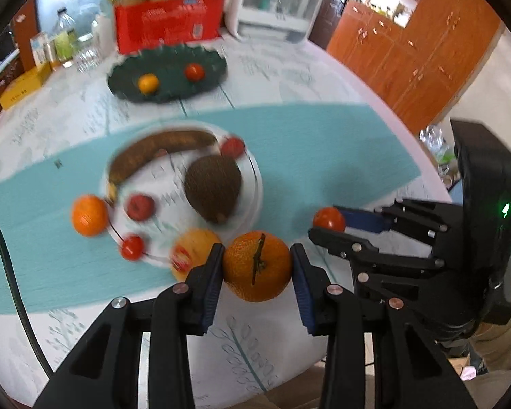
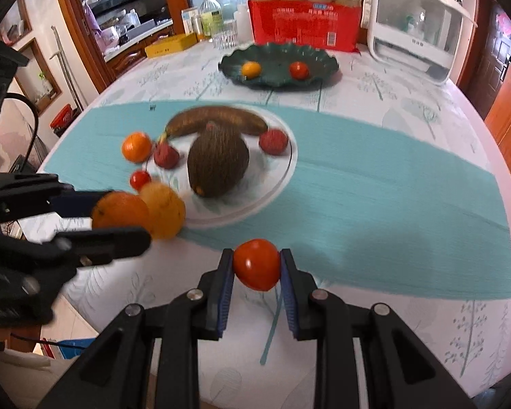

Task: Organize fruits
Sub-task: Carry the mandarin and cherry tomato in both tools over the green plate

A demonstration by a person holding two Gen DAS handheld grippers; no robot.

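An orange (image 1: 257, 266), stem scar facing the camera, sits clamped between the blue-padded fingers of the left gripper (image 1: 257, 267), held above the near edge of the table (image 1: 323, 68). To its right the right gripper (image 2: 257, 266) is closed on a small red tomato (image 2: 256, 264), likewise raised over the near edge, where a teal runner (image 2: 374, 191) crosses the patterned cloth. Just beyond the two claws, toward the middle of the table, a white plate (image 2: 282, 177) carries a browned banana (image 2: 218, 119) along its far rim, a dark brown-green oval fruit (image 2: 218, 162) at its centre and two red fruits (image 2: 273, 141), one on each side of the oval fruit. A yellow-orange fruit (image 2: 163, 211) with a red sticker lies at the plate's near-left rim, beside the held orange, a small red tomato (image 2: 140, 179) touches the left rim, and another orange (image 2: 137, 146) rests on the runner just off the plate's left side. Near the far edge a dark green scalloped dish (image 2: 276, 80) holds a small yellow-orange fruit (image 2: 251, 69) and a red one (image 2: 299, 70), well apart. Behind it stand a red box of jars (image 2: 305, 20), a white appliance (image 2: 415, 24), bottles and glasses (image 2: 221, 24) and a yellow box (image 2: 170, 46); much of the scene is blurred
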